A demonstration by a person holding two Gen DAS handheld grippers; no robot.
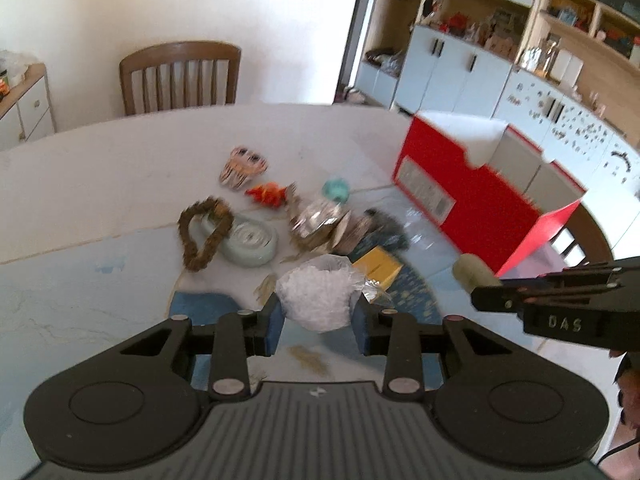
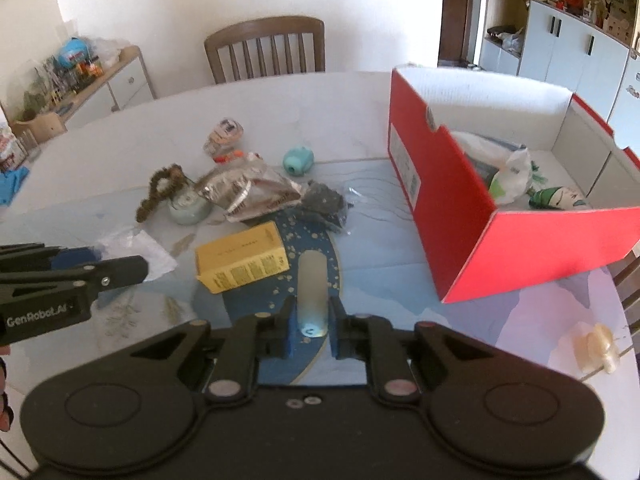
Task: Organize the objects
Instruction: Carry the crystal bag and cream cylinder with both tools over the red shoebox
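In the left wrist view my left gripper (image 1: 319,316) is shut on a crinkly white plastic bag (image 1: 320,292), held above the table. In the right wrist view my right gripper (image 2: 314,312) is shut on a pale greenish tube (image 2: 312,280) that sticks out forward. A yellow carton (image 2: 240,262) lies just left of it. The open red box (image 2: 460,200) stands to the right, with a white bag and a green item inside. From the left wrist, the right gripper (image 1: 480,296) shows at the right edge with the tube (image 1: 472,272) near the red box (image 1: 472,196).
A pile lies mid-table: a brown fuzzy ring (image 1: 204,232) on a pale round dish (image 1: 252,244), a foil packet (image 2: 248,192), a teal ball (image 2: 298,160), an orange toy (image 1: 270,194) and a dark bag (image 2: 326,200). A wooden chair (image 2: 266,48) stands behind the table. A cream object (image 2: 598,346) lies at the right edge.
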